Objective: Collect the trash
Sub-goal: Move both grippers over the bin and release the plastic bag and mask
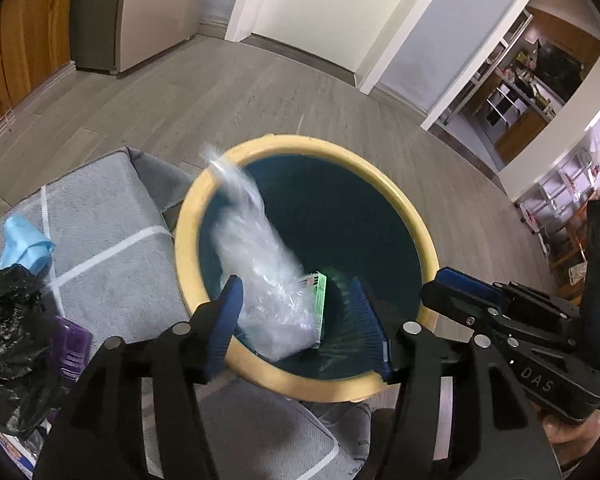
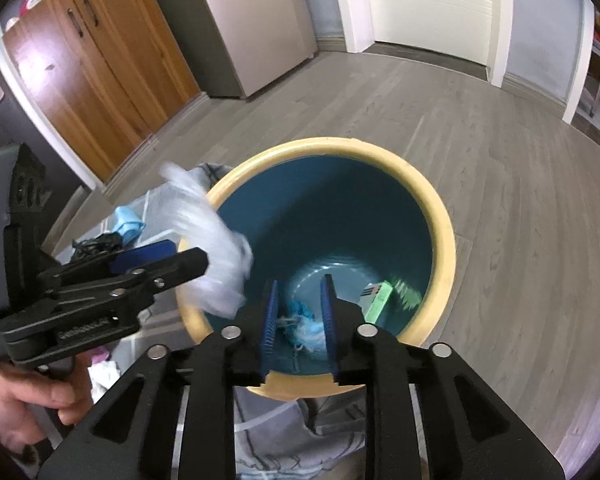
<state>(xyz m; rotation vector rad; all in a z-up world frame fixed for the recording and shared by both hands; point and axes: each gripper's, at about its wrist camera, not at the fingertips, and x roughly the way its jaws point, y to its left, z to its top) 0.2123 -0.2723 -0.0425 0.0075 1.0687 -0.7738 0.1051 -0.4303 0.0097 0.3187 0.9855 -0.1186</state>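
Observation:
A round bin with a yellow rim [image 1: 188,240] and dark blue inside stands on the floor; it also shows in the right wrist view [image 2: 444,232]. A clear plastic bag [image 1: 260,280], blurred by motion, hangs between the open fingers of my left gripper [image 1: 300,320] over the bin's near left rim; it also shows in the right wrist view [image 2: 216,256]. I cannot tell if a finger touches it. A green box [image 2: 378,300] and a blue-white scrap [image 2: 306,326] lie on the bin's bottom. My right gripper [image 2: 300,320] is open and empty over the bin's near rim.
A grey cloth with white stripes [image 1: 100,232] lies left of the bin. On it are a light blue face mask [image 1: 26,246], a crumpled black plastic bag [image 1: 8,340] and a purple item [image 1: 74,346]. Wood cabinets [image 2: 100,64] and a steel fridge [image 2: 252,20] stand behind.

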